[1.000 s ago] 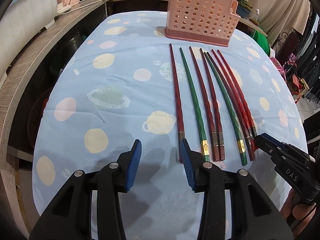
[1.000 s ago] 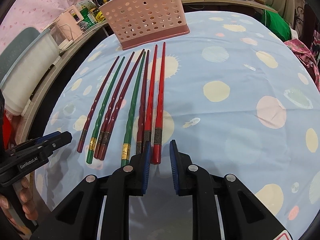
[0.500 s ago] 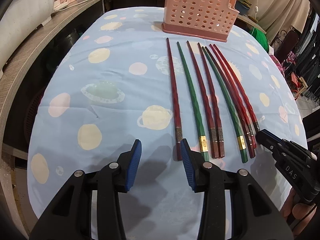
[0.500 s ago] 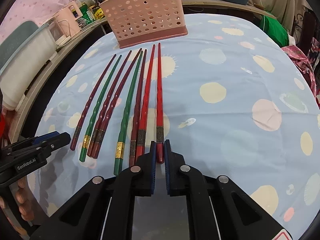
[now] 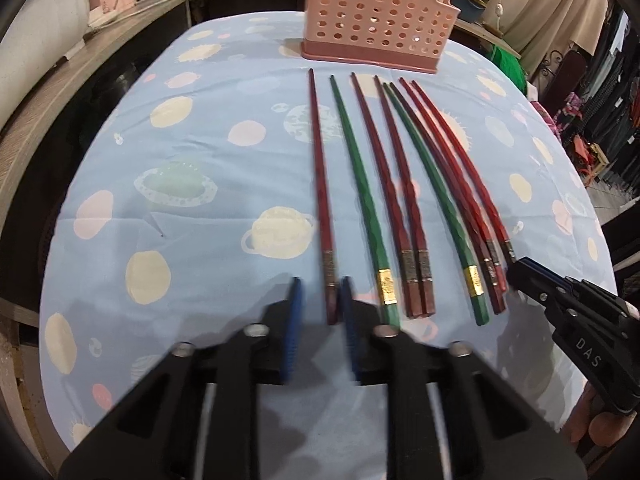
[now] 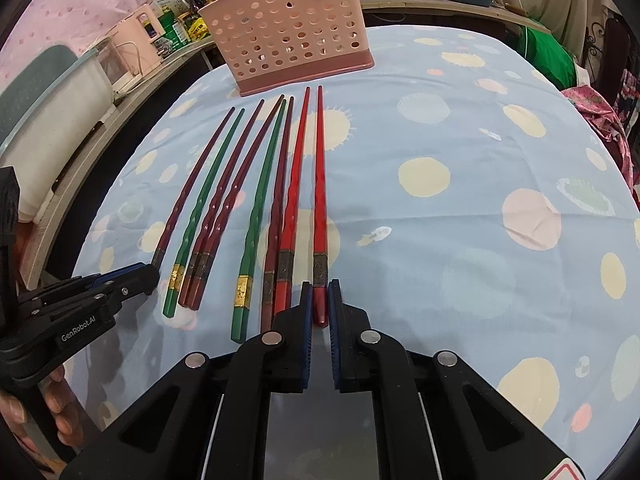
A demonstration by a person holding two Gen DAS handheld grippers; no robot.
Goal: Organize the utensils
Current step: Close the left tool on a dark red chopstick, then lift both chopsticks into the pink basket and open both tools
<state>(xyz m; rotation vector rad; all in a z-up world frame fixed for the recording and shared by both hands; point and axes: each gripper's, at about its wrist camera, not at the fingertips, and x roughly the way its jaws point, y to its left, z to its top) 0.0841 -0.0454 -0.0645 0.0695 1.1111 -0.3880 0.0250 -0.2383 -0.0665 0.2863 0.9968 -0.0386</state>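
Several chopsticks, dark red, green and bright red, lie side by side on the blue planet-print cloth (image 5: 200, 160). A pink perforated utensil basket (image 5: 376, 20) (image 6: 288, 40) stands behind their tips. My left gripper (image 5: 320, 316) is at the near end of the leftmost dark red chopstick (image 5: 320, 168). Its jaws are closing, blurred, with that end between them. The right pad is at the stick and the left pad is still apart. My right gripper (image 6: 320, 304) is shut on the near end of the rightmost bright red chopstick (image 6: 319, 184), which lies on the cloth.
A wooden counter (image 5: 60, 80) curves along the left side with a pink appliance (image 6: 128, 52) and jars on it. Clothes and a green bundle (image 6: 548, 52) lie beyond the far right edge. Each gripper shows in the other's view, the right gripper (image 5: 520, 270) and the left gripper (image 6: 140, 276).
The left jaws have narrowed from wide apart to close around the dark red chopstick's end. The right jaws closed on the bright red chopstick early on and have held since.
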